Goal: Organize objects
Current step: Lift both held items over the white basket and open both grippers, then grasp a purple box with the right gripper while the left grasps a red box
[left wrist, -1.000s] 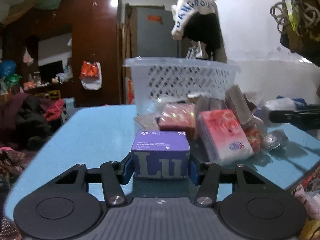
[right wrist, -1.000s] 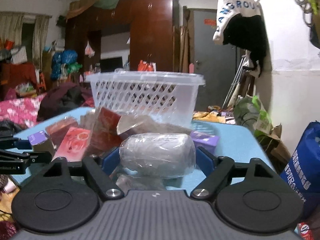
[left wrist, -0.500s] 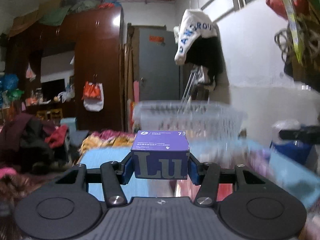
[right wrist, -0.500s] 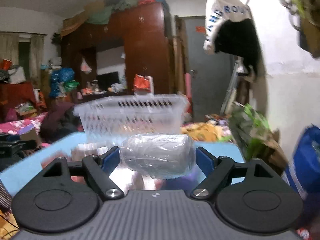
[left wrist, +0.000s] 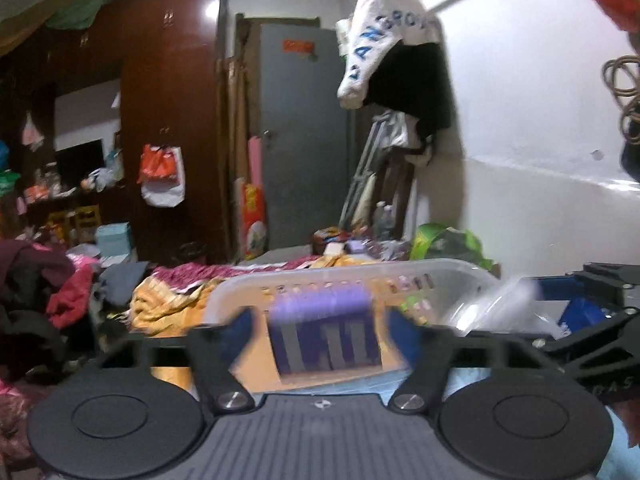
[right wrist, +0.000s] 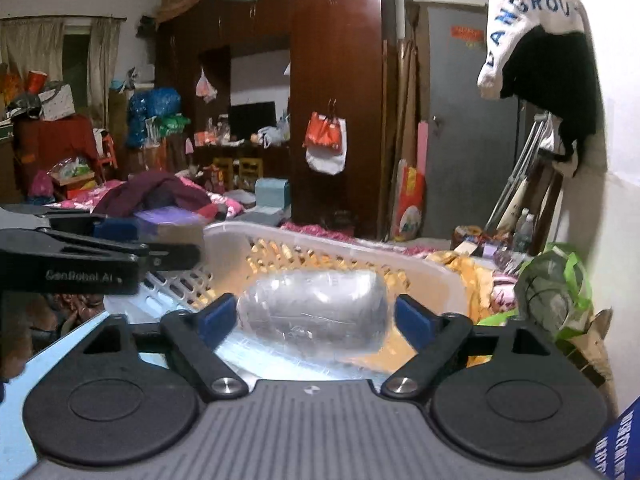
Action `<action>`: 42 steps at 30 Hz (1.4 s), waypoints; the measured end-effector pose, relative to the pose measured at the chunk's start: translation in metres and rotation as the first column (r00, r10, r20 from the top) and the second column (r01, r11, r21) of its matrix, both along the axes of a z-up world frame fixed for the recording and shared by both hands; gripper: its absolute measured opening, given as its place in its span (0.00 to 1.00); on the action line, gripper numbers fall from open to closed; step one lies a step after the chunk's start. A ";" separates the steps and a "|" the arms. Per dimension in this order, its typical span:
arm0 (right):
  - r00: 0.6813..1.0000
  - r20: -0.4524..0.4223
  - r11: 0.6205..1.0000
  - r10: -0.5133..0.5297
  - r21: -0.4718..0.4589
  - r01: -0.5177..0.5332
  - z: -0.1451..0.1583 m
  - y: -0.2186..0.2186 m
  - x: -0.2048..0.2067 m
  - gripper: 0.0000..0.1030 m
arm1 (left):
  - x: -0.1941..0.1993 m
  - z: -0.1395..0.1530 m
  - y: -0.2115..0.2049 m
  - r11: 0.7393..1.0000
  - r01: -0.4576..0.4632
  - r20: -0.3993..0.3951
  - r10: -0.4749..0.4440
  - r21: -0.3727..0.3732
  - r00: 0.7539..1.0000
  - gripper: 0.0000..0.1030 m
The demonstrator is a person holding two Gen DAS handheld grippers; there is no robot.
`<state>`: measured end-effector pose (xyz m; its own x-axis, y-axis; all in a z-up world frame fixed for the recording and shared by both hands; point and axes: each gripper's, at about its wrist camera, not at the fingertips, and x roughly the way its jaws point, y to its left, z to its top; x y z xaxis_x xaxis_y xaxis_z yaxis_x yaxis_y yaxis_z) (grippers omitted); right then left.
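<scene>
Cluttered rm; purple box point(left wrist: 325, 330) blurred, w/ gray lettering, over basket point(left wrist: 352, 280).

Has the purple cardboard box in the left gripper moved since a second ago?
Yes. The purple cardboard box has gone up off the table and forward: it now sits blurred over the white plastic basket, between the left gripper's opened fingers.

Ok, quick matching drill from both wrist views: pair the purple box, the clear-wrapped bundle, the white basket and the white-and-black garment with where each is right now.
Things:
1. purple box
2. clear-wrapped bundle
3. white basket
4. white-and-black garment

Places:
A. hanging by the wall
B. between the right gripper fingers
C. between the left gripper fingers
D. just ahead of both grippers

Pairs: 1-C, 2-B, 3-D, 4-A
</scene>
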<state>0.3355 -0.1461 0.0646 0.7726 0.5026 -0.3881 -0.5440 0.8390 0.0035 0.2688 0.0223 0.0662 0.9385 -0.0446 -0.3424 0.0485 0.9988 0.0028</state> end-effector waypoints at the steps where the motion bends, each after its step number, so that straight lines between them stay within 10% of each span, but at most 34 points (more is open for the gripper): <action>1: 1.000 0.012 1.000 -0.002 0.007 0.001 0.001 -0.005 -0.007 0.99 | -0.007 -0.003 -0.001 1.000 -0.001 0.014 0.001 0.003 1.000 0.91; 7: 0.995 0.090 0.998 -0.044 0.059 0.038 -0.007 -0.063 -0.067 1.00 | -0.078 -0.018 0.004 0.999 0.032 0.084 -0.035 0.039 0.996 0.92; 13: 0.974 -0.067 0.976 -0.217 -0.033 0.215 -0.079 -0.110 -0.066 1.00 | -0.132 -0.072 0.022 0.999 0.018 -0.007 -0.018 -0.043 1.000 0.92; 17: 0.961 -0.184 0.974 -0.205 0.061 0.220 -0.100 -0.125 -0.061 0.99 | -0.157 -0.092 0.020 0.997 0.032 0.009 -0.032 -0.070 0.999 0.92; 26: 0.956 -0.222 0.978 -0.192 0.042 0.206 -0.107 -0.099 -0.048 0.73 | -0.155 -0.106 0.008 0.999 0.030 -0.015 -0.030 -0.025 0.999 0.92; 30: 0.959 -0.198 0.976 -0.204 0.031 0.214 -0.107 -0.099 -0.054 0.69 | -0.149 -0.110 0.001 1.000 0.026 -0.029 -0.027 -0.012 0.999 0.91; 34: 0.962 -0.182 0.977 -0.201 0.026 0.209 -0.106 -0.098 -0.058 0.63 | -0.148 -0.113 -0.002 1.000 0.024 -0.015 -0.024 -0.005 1.000 0.68; 42: 0.964 -0.145 0.974 -0.224 -0.016 0.224 -0.104 -0.091 -0.063 0.63 | -0.156 -0.116 0.002 1.000 0.024 -0.019 -0.024 0.018 1.000 0.69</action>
<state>0.2729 -0.2370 -0.0397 0.8008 0.3233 -0.5042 -0.3359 0.9394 0.0688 0.1129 0.0244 -0.0493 0.9305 -0.0607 -0.3611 0.0729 0.9971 0.0203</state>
